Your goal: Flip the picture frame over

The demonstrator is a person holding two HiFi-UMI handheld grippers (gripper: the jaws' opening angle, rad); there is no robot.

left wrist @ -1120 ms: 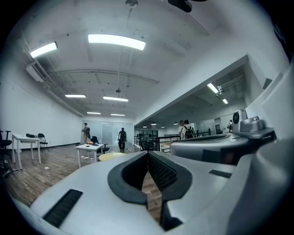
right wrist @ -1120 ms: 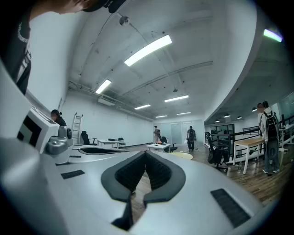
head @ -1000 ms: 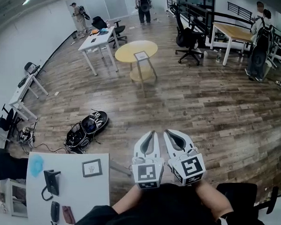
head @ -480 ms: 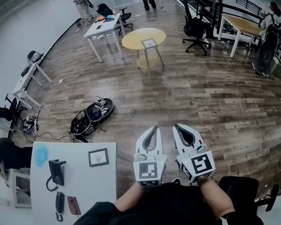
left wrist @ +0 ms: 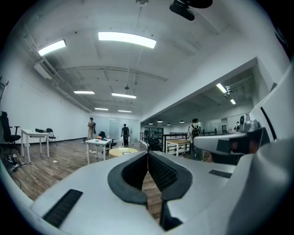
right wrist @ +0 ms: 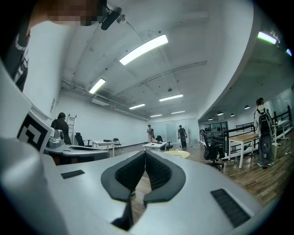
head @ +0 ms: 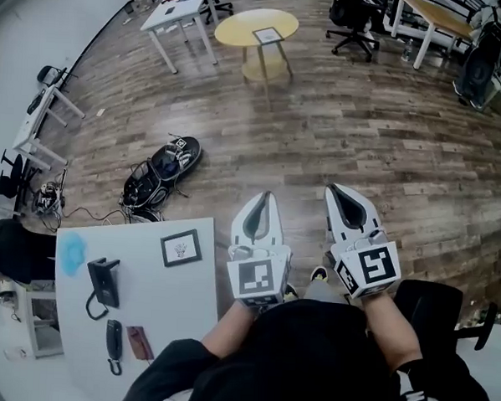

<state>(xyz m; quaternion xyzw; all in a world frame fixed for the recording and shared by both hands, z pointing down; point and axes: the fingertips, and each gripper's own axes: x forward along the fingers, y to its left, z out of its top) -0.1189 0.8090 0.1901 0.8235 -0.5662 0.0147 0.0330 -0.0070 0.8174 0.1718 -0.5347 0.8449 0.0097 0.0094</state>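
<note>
A white table [head: 176,316] is seen, with a picture frame [head: 181,248] laid on it. Left of the frame a blue item [head: 70,253] is placed. Nearer the person than the frame are set a black phone [head: 104,284], a dark handset [head: 113,343] and a brown case [head: 139,342].

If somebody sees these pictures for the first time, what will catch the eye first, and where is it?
First come the two white grippers, the left gripper and the right gripper, side by side low in the middle of the head view, both shut and empty. Next is the small picture frame, lying picture side up on the white table at lower left, apart from both grippers. Farther off, a round yellow table stands at the top.
</note>
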